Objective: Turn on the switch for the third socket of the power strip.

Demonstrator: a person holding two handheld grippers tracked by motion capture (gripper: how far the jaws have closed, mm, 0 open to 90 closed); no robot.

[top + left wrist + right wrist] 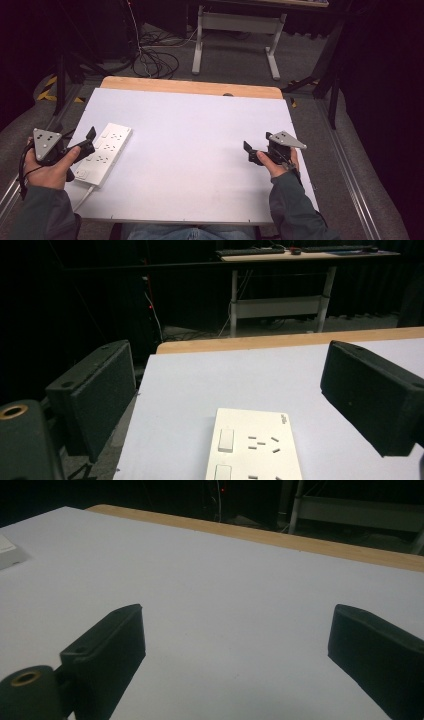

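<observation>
Left gripper [90, 141] hovers at the left side of the table, held in the person's left hand [50, 165], its two black jaws spread wide apart with nothing between them. In the left gripper view [227, 405] the jaws stand far to either side, and the white power strip [252, 447] lies on the surface below the gap between them, its far end pointing away toward the wooden edge. Rocker switches sit along one side of the strip and socket holes beside them.

From the high view, the power strip [106, 152] lies on the white tabletop [200, 150] near its left edge, set at a slant, with its white cord [85, 196] leaving the near end toward the person. The left gripper's jaws are just beside the strip's left long side; whether they touch it I cannot tell.

Right gripper [257, 145] is held in the right hand [280, 162] at the right side of the table, well apart from the strip, jaws pointing left over bare surface. In the right gripper view [237, 640] its jaws are likewise spread wide and hold nothing; a corner of the strip [10, 552] shows at the far left edge. A strip of bare wood [190, 86] runs along the table's far side, and a desk frame [235, 35] stands on the floor beyond.
</observation>
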